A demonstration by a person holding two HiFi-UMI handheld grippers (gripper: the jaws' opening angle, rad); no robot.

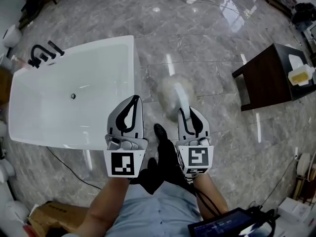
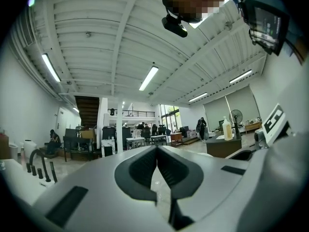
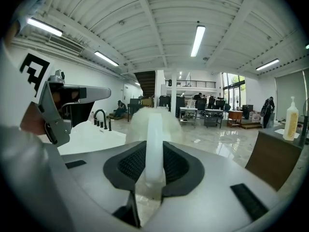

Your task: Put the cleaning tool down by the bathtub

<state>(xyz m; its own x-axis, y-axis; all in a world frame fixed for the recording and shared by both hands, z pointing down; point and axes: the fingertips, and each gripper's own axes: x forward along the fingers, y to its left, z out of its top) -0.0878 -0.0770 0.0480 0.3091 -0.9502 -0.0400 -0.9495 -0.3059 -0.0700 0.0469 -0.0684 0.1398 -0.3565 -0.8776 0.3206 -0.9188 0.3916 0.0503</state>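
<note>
Though the grey marble floor [image 1: 212,43] fills the scene, the white rectangular bathtub [image 1: 74,93] sits at left. Just right of its near corner is the fluffy white cleaning tool [image 1: 170,93]. It looks light and soft-headed, with a stiff, smooth handle, the best hold. The right tongs [image 1: 187,115] grip that handle; the left tongs [image 1: 132,102] are closed, empty.

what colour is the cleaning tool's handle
The cleaning tool handle is translucent white, shown best in the right gripper view.
</note>
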